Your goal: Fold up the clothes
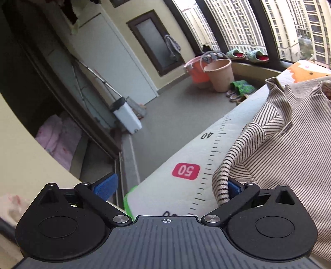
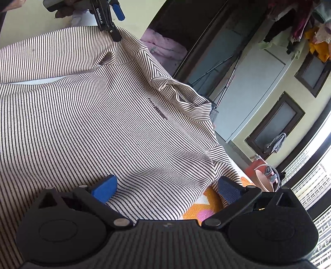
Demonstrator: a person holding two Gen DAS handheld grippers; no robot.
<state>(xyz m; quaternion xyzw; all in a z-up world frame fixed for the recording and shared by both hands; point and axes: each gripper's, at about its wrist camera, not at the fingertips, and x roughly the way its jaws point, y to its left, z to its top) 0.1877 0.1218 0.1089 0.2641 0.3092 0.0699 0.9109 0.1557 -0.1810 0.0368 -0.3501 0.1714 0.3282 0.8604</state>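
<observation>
Garment: I see a cream striped top (image 2: 99, 128) with thin dark stripes, spread across the white mat (image 1: 186, 153), collar toward the room side.
Print on garment: I can see a short line of small dark lettering (image 2: 157, 108) on the chest, too small for me to read.
Left gripper (image 1: 167, 186): my blue pads stand wide apart, released; a striped sleeve edge (image 1: 222, 186) drapes against the right-hand pad (image 1: 233, 188), not pinched.
Right gripper (image 2: 165, 186): also spread, gripping nothing; one pad (image 2: 105, 188) sits over the fabric, the other (image 2: 227, 189) over the orange patterned cover (image 2: 206, 203) just beside the hem.
Writing on mat: I read a printed ruler scale with "40" (image 1: 206, 135) and "50" in a red tag (image 1: 186, 171).
Writing on tool: in the right wrist view the other gripper reads "GenRoboLAI", as far as I can read it (image 2: 101, 15).
Containers: a beige bucket (image 1: 220, 75) and an orange-red one (image 1: 195, 71) stand touching by the window; a hose-like loop rests across their tops, and I cannot tell the contents.
Footwear: green slippers (image 1: 242, 87) lie on the floor near the buckets.
</observation>
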